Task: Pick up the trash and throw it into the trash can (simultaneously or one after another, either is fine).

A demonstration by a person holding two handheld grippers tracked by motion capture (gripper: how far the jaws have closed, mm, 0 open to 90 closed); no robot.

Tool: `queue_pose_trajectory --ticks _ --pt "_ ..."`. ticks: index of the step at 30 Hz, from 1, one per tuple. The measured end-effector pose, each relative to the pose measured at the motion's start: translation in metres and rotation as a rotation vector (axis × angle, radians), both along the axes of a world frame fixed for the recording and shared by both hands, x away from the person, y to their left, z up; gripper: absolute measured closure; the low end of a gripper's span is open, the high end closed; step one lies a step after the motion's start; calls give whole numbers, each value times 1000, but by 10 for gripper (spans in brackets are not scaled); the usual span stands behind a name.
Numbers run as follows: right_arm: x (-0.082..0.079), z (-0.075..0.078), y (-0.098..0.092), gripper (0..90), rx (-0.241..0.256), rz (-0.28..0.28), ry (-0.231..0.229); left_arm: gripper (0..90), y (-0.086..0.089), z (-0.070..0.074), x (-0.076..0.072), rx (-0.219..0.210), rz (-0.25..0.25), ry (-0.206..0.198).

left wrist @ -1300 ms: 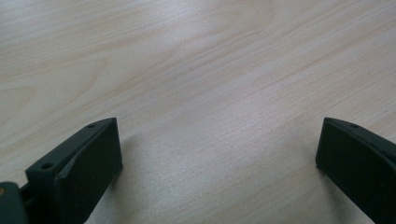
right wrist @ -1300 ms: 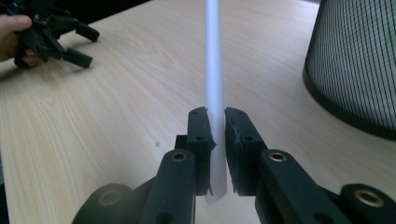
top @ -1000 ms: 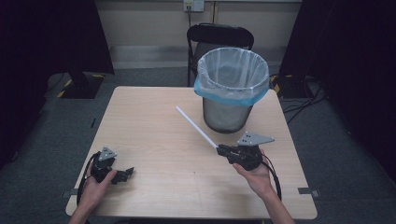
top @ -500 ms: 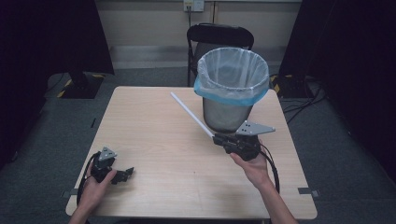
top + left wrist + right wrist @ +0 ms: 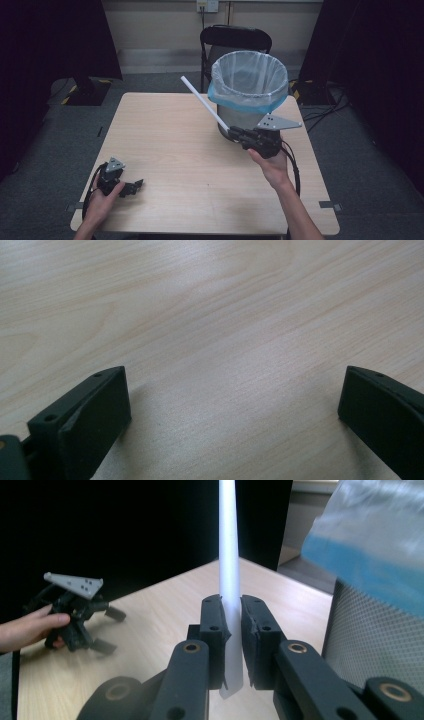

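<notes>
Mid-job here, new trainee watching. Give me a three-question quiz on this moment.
1. True or false: the right hand-held gripper is shut on the white straw.
2. The left hand-held gripper is: A) open, low over the table; B) gripping the straw; C) inside the bin.
3. Fill in: the mesh waste bin is lined with a clear and ____ bag.

Key: 1 true; 2 A; 3 blue.
</notes>
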State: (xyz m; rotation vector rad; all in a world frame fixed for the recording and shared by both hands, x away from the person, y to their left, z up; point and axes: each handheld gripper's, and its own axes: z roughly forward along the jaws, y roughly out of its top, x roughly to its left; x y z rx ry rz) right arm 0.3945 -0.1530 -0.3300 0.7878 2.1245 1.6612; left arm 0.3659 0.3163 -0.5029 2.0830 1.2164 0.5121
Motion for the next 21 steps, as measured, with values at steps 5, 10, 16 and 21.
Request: queue_pose_trajectory --ticks 5,10,16,21 --pt "2 11 -5 811 12 -3 -14 0 0 0 0 -2 1 -1" --pt "6 20 -5 810 26 -3 -27 0 0 0 0 0 0 0" --pt "11 34 2 810 32 14 -43 0 0 0 0 0 0 0" --pt "15 47 7 810 46 21 -61 0 0 0 0 -3 1 -1"
